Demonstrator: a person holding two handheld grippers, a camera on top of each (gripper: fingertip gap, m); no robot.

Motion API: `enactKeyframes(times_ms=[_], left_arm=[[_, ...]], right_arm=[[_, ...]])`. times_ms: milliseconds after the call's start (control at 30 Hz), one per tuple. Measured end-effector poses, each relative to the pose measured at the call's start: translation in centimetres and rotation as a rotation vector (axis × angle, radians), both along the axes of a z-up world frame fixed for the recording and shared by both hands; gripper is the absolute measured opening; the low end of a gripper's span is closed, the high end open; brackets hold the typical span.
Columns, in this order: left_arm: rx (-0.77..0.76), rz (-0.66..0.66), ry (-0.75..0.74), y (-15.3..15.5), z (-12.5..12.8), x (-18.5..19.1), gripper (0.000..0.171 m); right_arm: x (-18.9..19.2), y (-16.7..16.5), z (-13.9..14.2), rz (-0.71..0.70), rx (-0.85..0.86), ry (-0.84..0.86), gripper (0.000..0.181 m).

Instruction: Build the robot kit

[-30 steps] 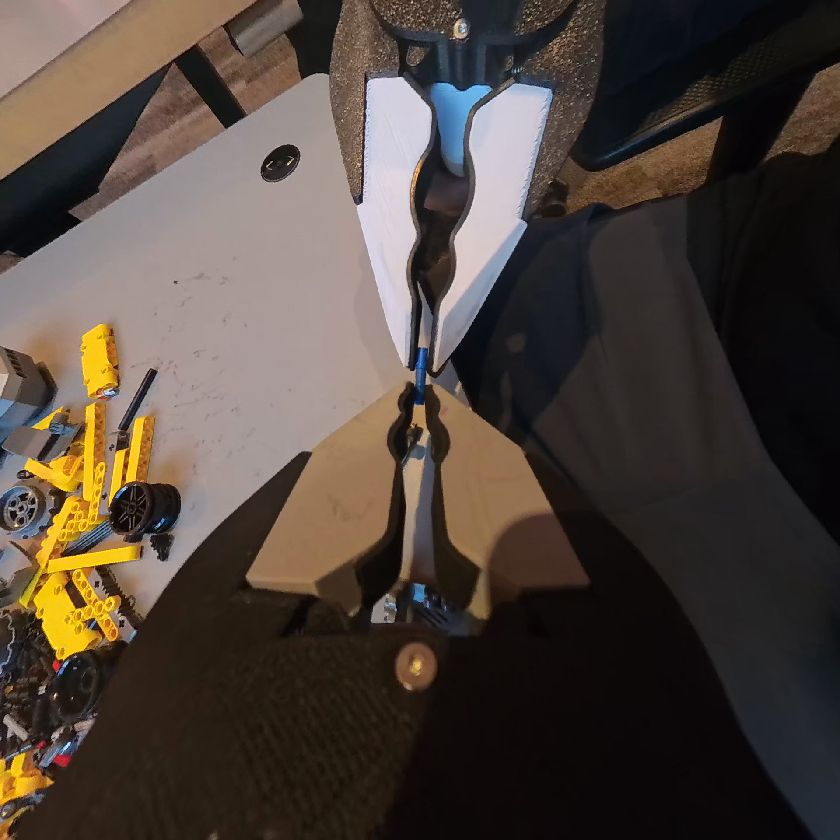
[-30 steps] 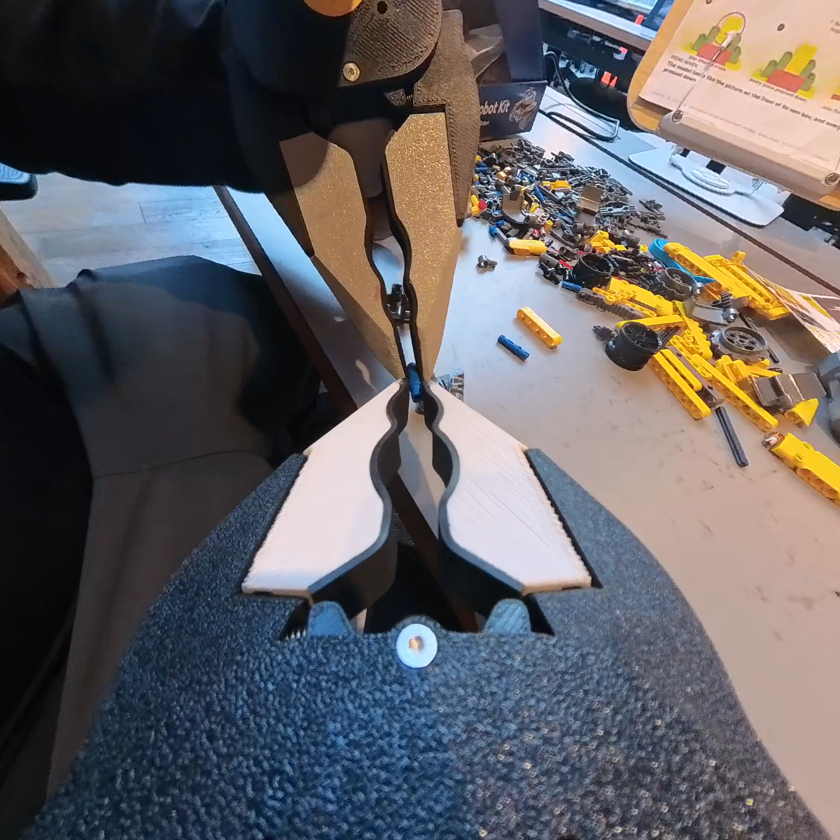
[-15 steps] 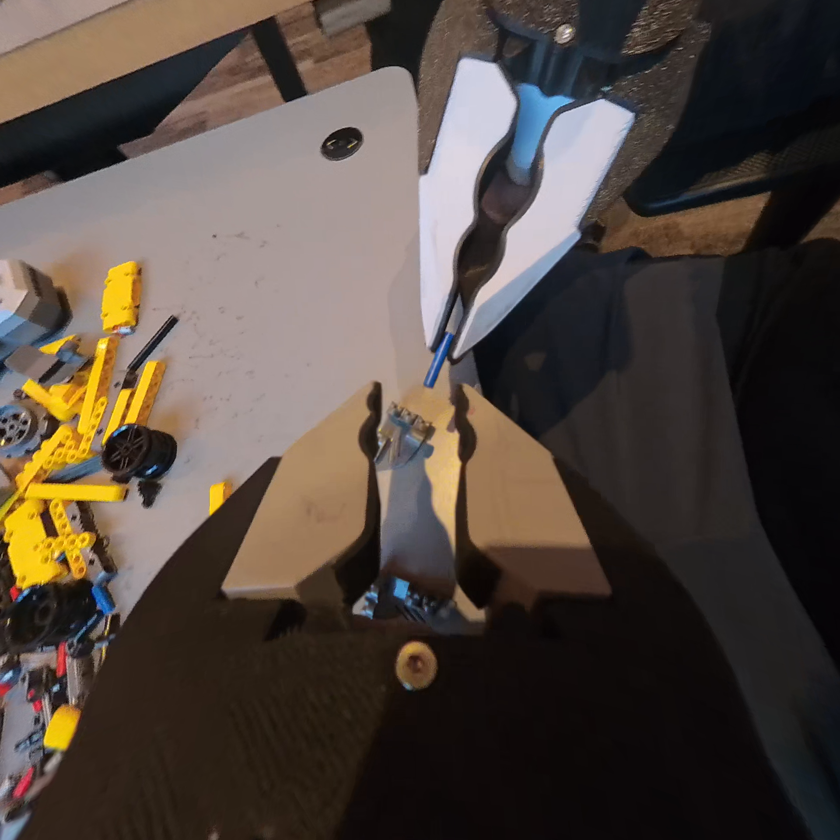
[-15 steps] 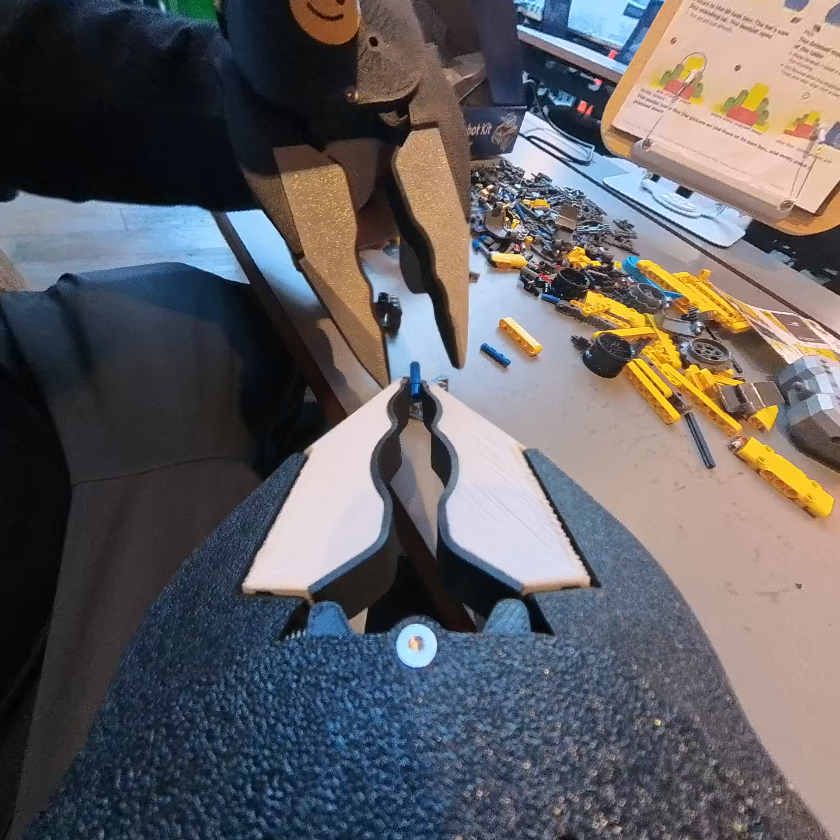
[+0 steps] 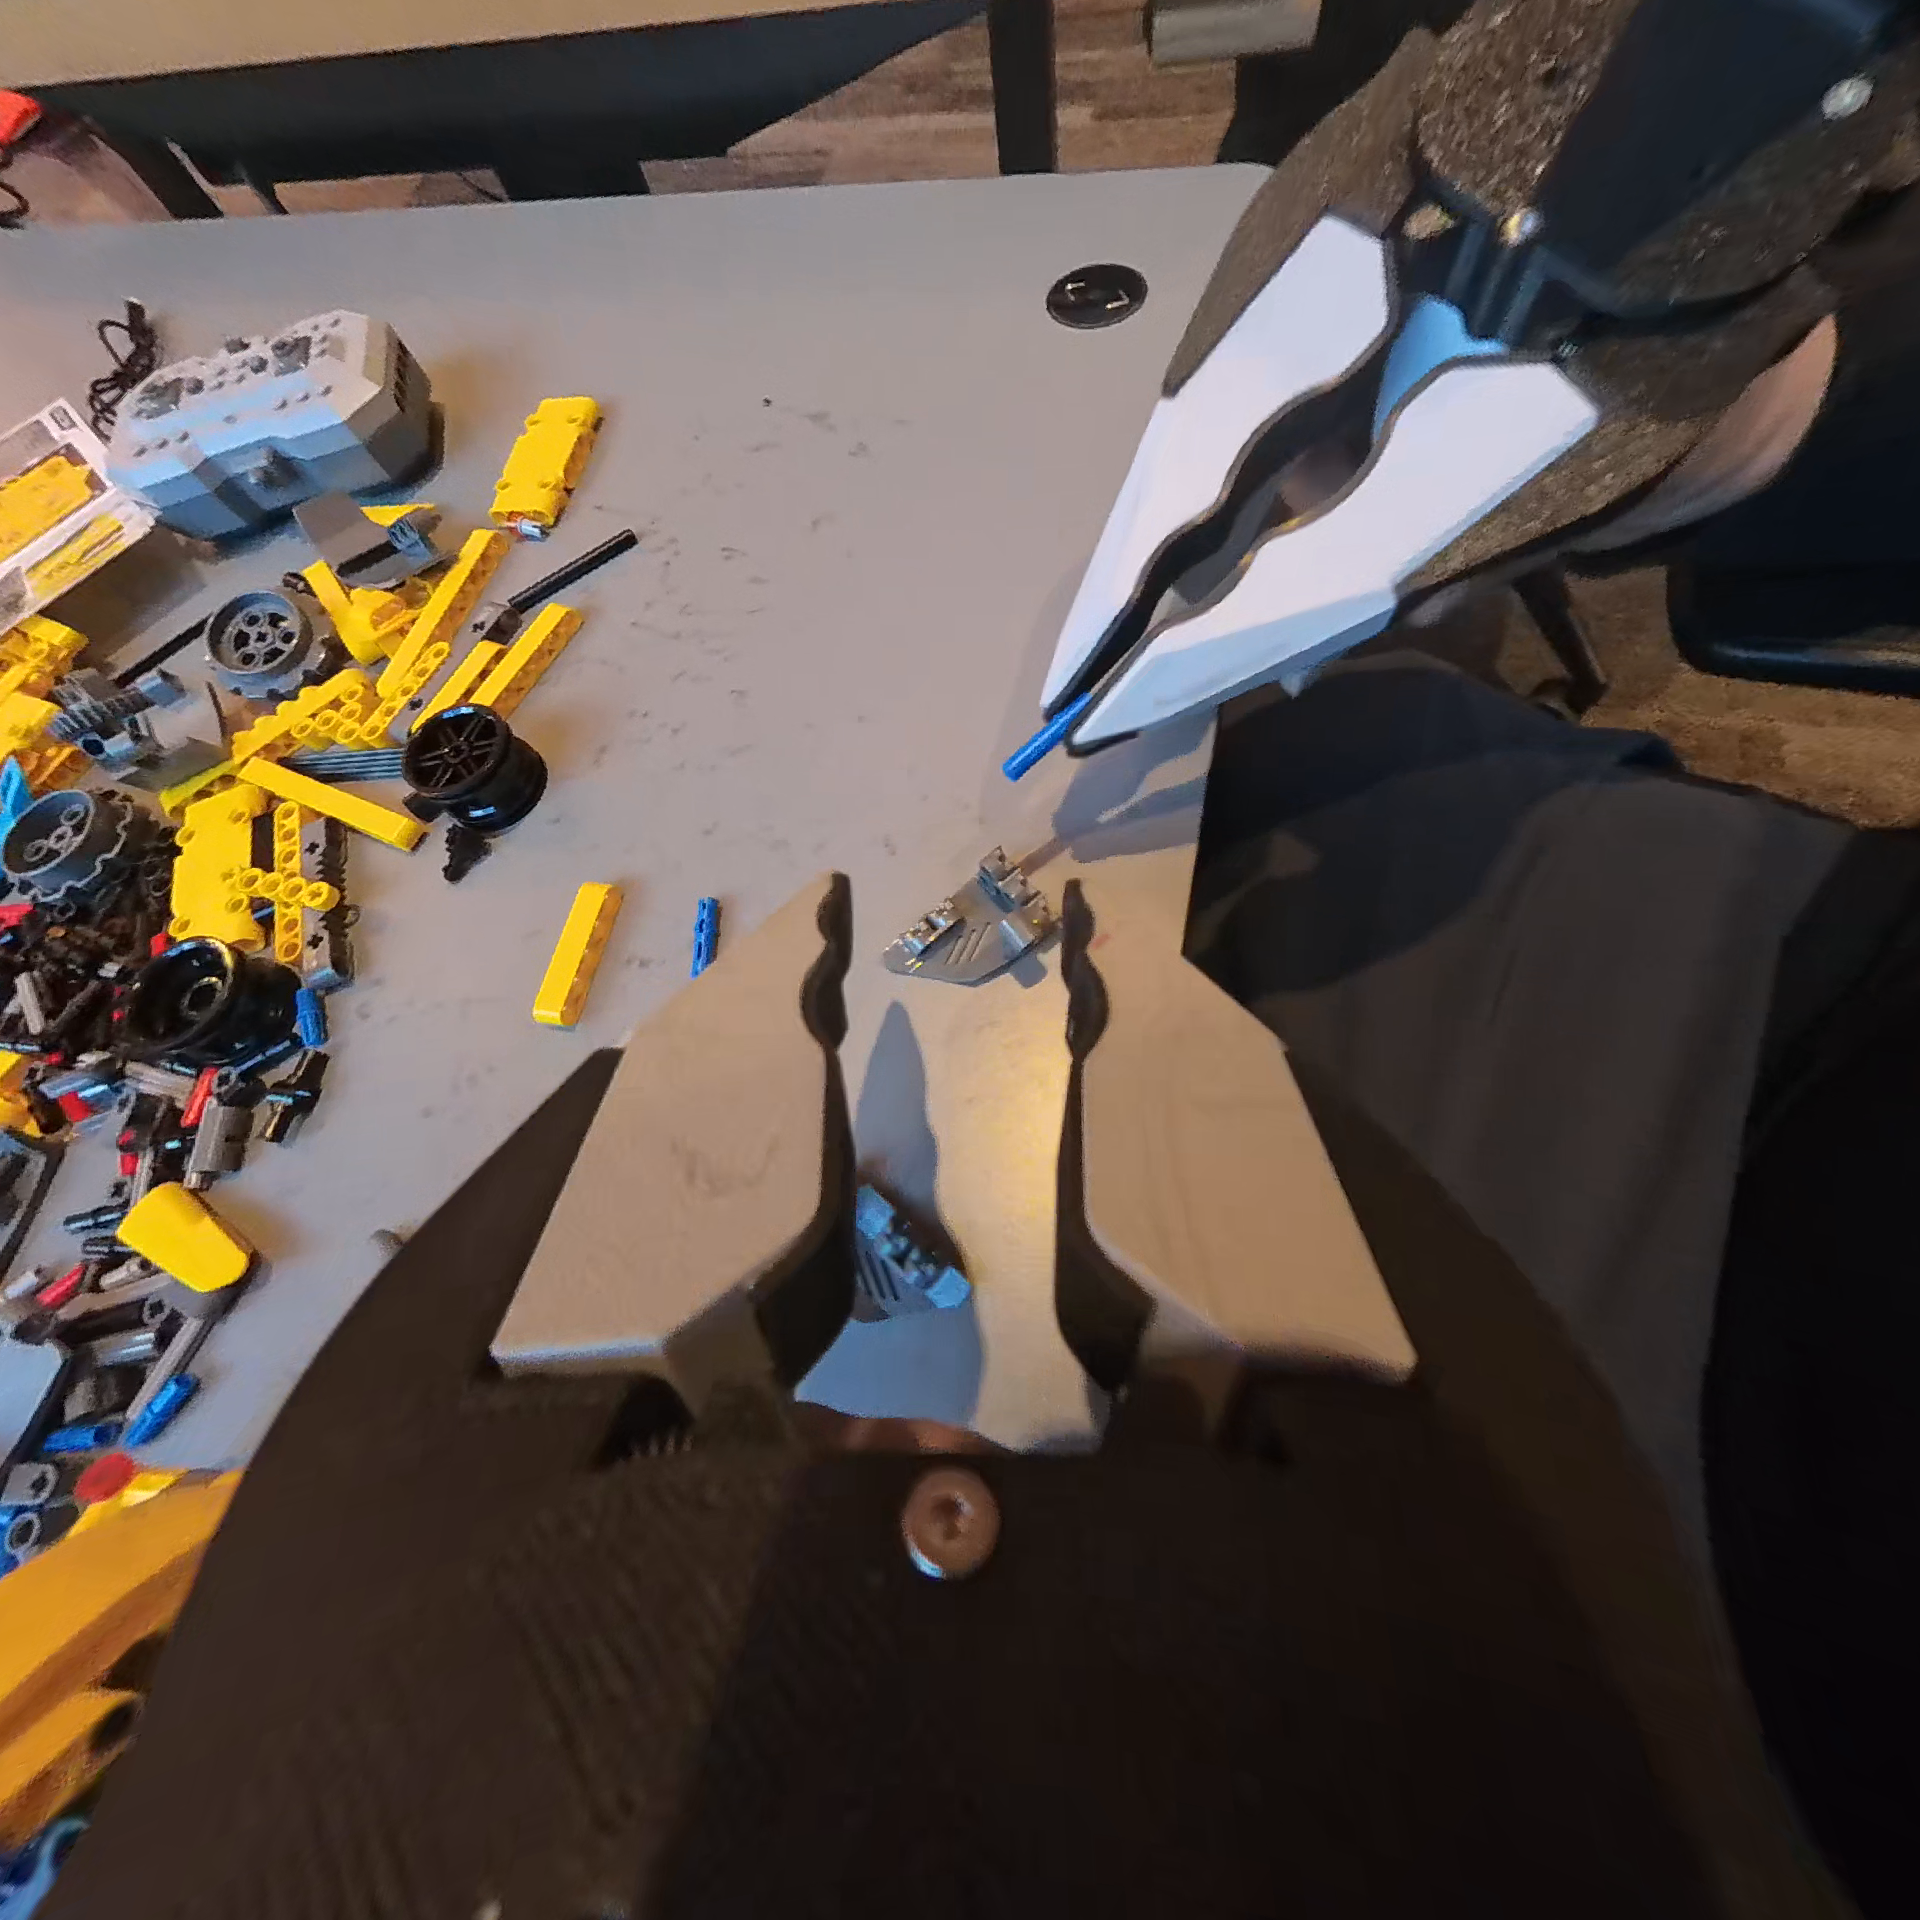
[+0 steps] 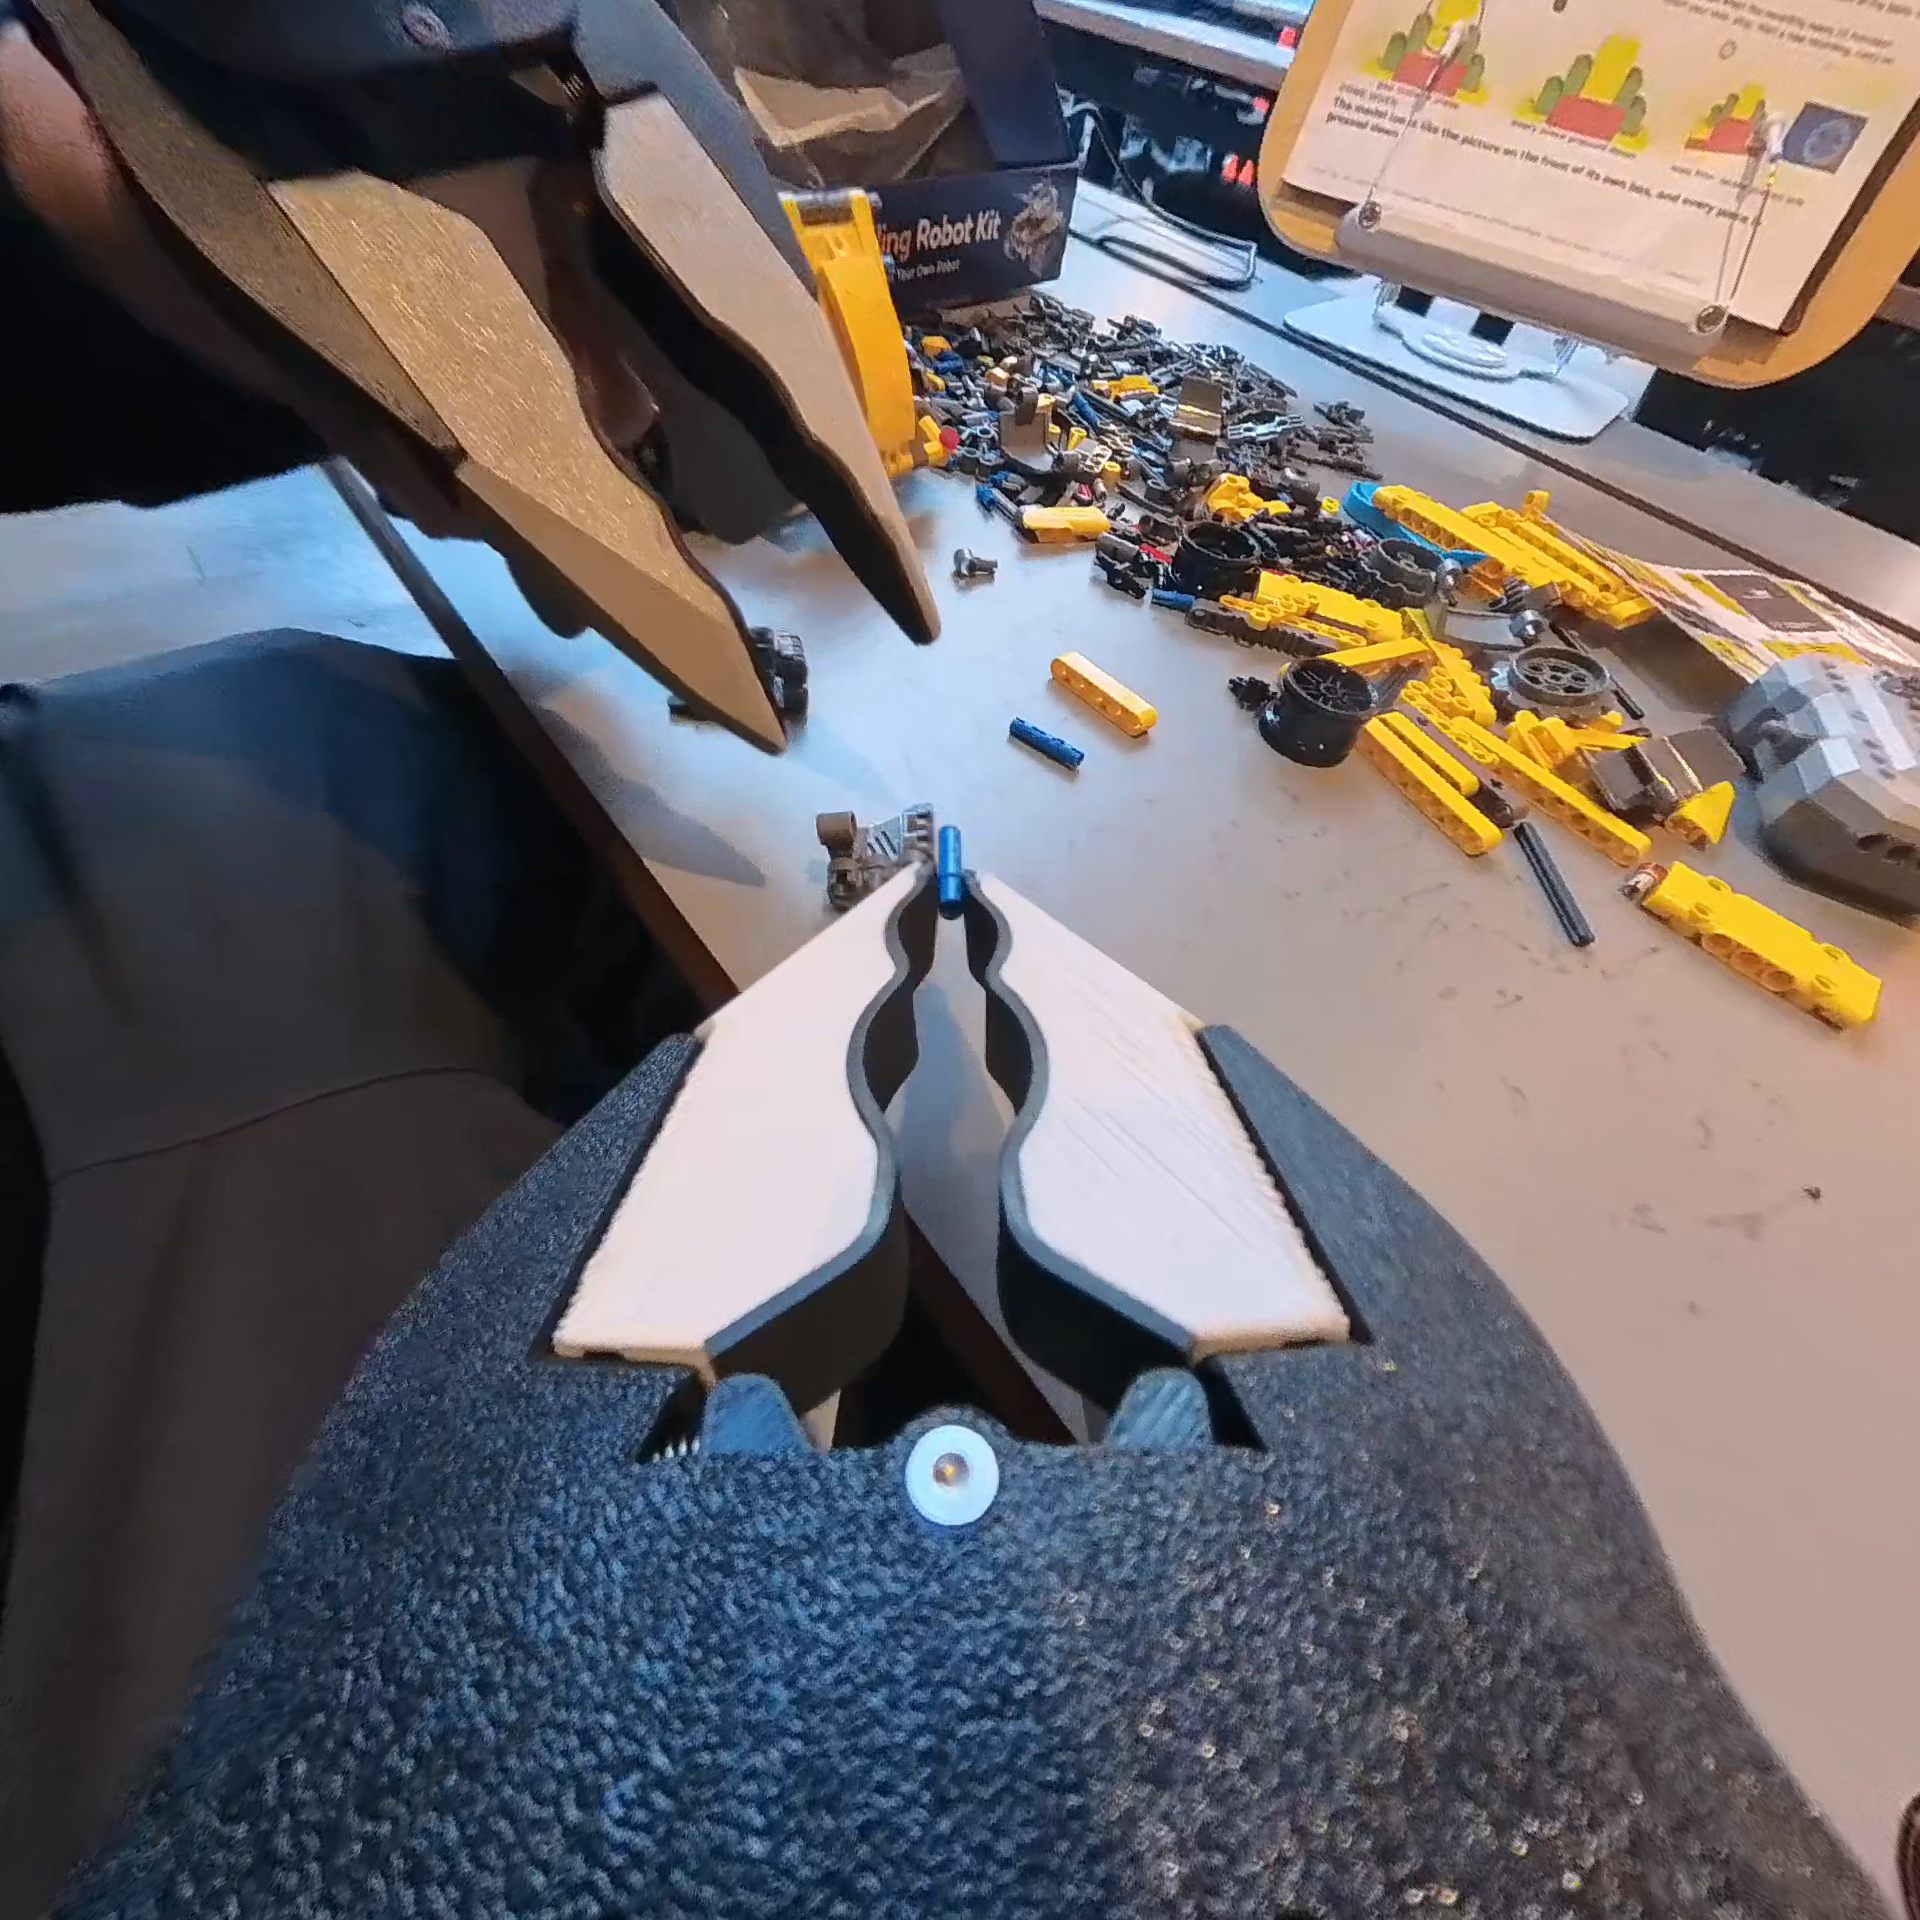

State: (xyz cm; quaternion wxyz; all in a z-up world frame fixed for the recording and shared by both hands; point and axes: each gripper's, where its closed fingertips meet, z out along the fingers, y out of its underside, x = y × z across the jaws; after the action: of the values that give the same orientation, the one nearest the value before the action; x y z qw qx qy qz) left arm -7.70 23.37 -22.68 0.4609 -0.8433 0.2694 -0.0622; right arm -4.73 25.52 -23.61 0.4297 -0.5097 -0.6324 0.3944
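Right gripper (image 6: 948,883): white fingers closed to a narrow slit at the tips, pinching a small blue pin (image 6: 949,871) that sticks out past them.
Left gripper (image 5: 948,902): tan fingers spread wide, holding nothing, above the grey table (image 5: 831,436) near its edge.
Grey plate piece (image 5: 971,932): flat on the table just ahead of the left gripper's tips, between them; below and just beyond the blue pin's free end.
Loose parts: a yellow beam (image 5: 578,954) and a second blue pin (image 5: 705,935) lie left of the left gripper; a black wheel (image 5: 476,767) and the yellow heap lie farther left.
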Motion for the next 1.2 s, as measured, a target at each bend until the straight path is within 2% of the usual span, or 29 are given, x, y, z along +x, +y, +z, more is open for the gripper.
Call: enactKeyframes(times_ms=[467, 1200], left_arm=[[-0.069, 0.054, 0.007, 0.1, -2.1, -0.8, 0.039], [-0.118, 0.075, 0.017, 0.2, -3.5, -0.6, 0.039]], right_arm=[[-0.5, 0.5, -1.1, -0.012, -0.094, 0.003, 0.004], [-0.3, 0.2, -1.3, -0.005, -0.045, -0.013, 0.005]])
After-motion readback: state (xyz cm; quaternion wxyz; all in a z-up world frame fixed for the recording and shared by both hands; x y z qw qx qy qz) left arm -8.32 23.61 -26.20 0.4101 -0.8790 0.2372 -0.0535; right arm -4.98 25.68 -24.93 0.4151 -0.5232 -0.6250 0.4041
